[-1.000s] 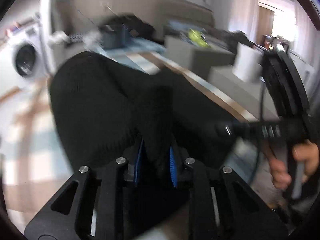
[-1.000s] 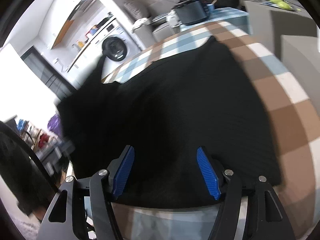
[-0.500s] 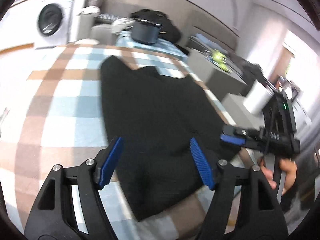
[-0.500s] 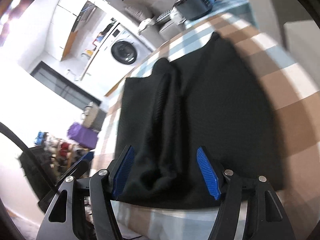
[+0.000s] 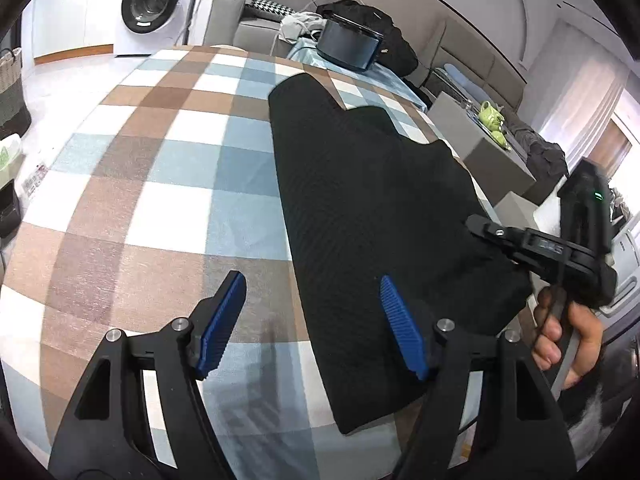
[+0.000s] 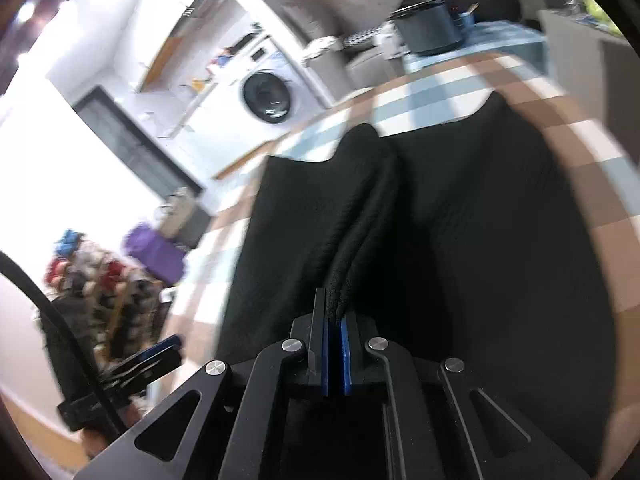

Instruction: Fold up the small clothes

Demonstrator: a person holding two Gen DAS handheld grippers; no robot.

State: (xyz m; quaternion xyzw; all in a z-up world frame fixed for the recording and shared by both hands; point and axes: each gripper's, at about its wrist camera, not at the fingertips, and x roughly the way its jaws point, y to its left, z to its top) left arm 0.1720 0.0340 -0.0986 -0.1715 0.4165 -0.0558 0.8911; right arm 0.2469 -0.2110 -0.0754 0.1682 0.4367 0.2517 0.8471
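The black garment (image 5: 376, 208) lies long from 6 toward 12 o'clock on the checked cloth (image 5: 160, 184). Your right gripper (image 6: 335, 354) has just closed, pinching its near fold; your left gripper (image 5: 312, 324) stands wide apart, holding nothing.

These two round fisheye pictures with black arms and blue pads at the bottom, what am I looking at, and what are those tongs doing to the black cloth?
There is no robot here. A person holds a hand-held tool in each hand, and each tool carries a camera looking forward along its own tongs.

The left wrist view shows the left tongs standing open over the edge of a black knitted garment, gripping nothing. That garment lies folded lengthwise on a brown, blue and white checked tablecloth. At the right edge, the person's hand holds the other tool.

The right wrist view looks along the right tongs. Their jaws have just closed, pinching a raised fold at the near edge of the same garment. A white washing machine stands behind.
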